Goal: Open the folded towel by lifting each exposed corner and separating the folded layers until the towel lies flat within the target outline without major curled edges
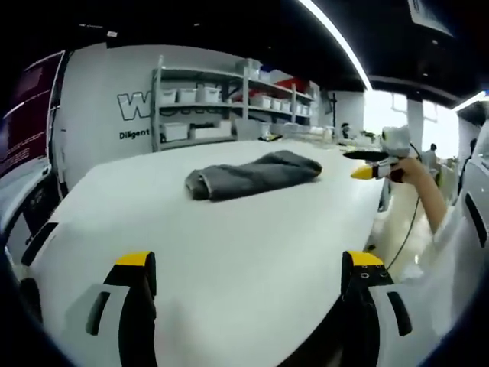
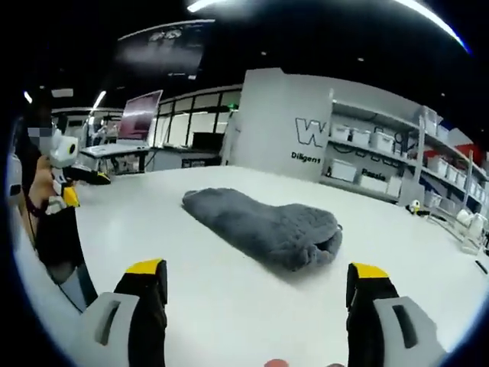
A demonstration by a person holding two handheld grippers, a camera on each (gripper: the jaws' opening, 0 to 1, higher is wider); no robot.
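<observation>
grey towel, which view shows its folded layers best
The right gripper view: the grey towel lies close and large, its open folded end facing the camera. In the left gripper view it sits farther off, a low rumpled strip on the white table.

The towel's (image 2: 263, 227) folded layers and corners are too bunched to distinguish.

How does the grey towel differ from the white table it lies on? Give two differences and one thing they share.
The towel is dark grey and fluffy; the table is white and smooth. The towel is folded into a rumpled bundle; the table is flat and broad. Shared: neither is touched by the left gripper or the right gripper.
</observation>
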